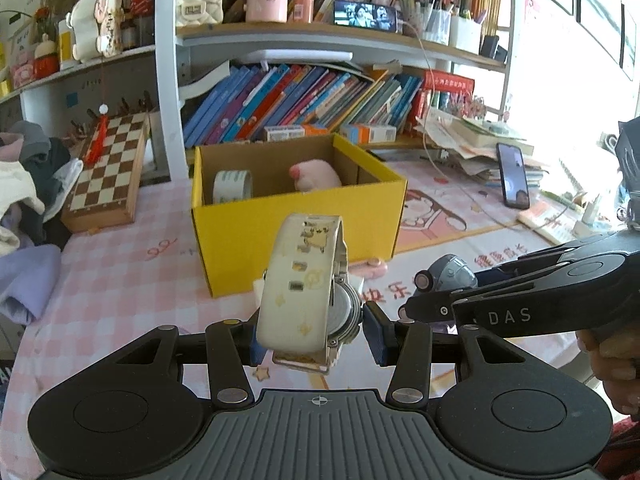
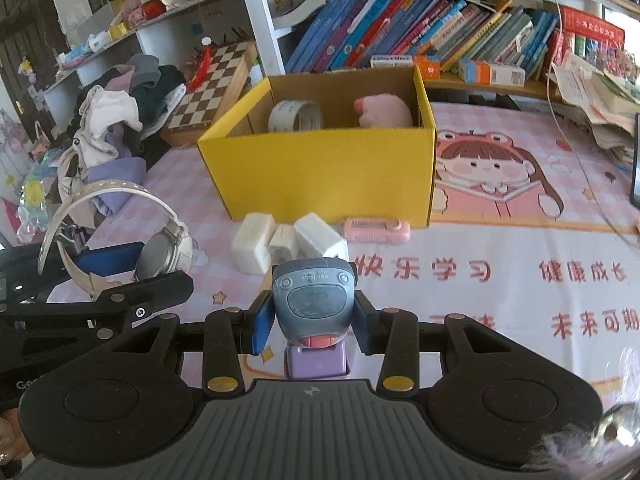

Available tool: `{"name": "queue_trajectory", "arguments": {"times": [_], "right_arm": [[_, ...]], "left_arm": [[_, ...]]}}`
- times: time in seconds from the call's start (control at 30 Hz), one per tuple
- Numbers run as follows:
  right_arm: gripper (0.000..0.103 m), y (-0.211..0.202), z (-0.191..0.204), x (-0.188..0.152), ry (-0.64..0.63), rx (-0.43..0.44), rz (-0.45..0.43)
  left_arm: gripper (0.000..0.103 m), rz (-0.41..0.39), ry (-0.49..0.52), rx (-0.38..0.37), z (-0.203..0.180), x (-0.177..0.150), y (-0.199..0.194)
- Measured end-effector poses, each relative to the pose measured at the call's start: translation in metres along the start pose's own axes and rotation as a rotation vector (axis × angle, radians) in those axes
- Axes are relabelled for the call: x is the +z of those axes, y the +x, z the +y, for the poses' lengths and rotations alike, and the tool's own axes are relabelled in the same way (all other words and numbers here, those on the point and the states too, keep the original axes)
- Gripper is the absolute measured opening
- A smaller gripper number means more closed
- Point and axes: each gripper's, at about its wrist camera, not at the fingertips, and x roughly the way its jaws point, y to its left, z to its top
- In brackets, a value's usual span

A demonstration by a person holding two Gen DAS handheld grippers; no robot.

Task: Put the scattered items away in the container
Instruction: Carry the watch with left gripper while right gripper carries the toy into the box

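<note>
My left gripper (image 1: 312,338) is shut on a white-strapped wristwatch (image 1: 304,280), held above the pink tablecloth in front of the yellow cardboard box (image 1: 296,236). The same watch (image 2: 160,248) shows at the left of the right wrist view. My right gripper (image 2: 312,326) is shut on a grey-blue toy vehicle (image 2: 310,300) with a purple base; that toy (image 1: 448,278) also appears at the right of the left wrist view. In the box (image 2: 320,168) lie a tape roll (image 2: 296,116) and a pink plush (image 2: 384,112). White blocks (image 2: 288,240) and a pink comb (image 2: 378,230) rest before it.
A chessboard (image 1: 108,172) and a heap of clothes (image 1: 28,184) lie at the left. Bookshelves (image 1: 304,104) stand behind the box. A propped phone (image 1: 514,176) and stacked papers (image 1: 480,140) sit at the right, with a cable crossing the cloth.
</note>
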Motion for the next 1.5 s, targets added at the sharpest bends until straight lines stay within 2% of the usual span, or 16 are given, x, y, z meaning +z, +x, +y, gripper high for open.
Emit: {"name": "queue_trajectory", "arguments": {"times": [0.23,0.47,0.73,1.07,1.27,1.5], "right_arm": [[0.038,-0.001,-0.003,0.028,-0.025,0.022,-0.061],[0.038,-0.003,-0.014,0.073,-0.056,0.055,-0.150],[0.038,0.012,-0.029,0.124,-0.110,0.096,-0.201],[0.038,0.040,-0.048,0.162,-0.166,0.130,-0.193],[0.038,0.069,-0.053,0.175,-0.211,0.139,-0.142],[0.038,0.108,-0.051,0.183,-0.283,0.146,-0.068]], "left_arm": [[0.046,-0.050,-0.004,-0.004,0.005,0.024,0.004],[0.043,-0.116,0.007,0.002,0.010,0.062,0.013],[0.038,-0.152,0.014,0.030,0.012,0.101,0.034],[0.038,-0.141,0.032,0.093,0.017,0.127,0.062],[0.038,-0.102,0.052,0.109,0.022,0.139,0.089],[0.038,-0.026,0.029,0.113,0.037,0.143,0.126]]}}
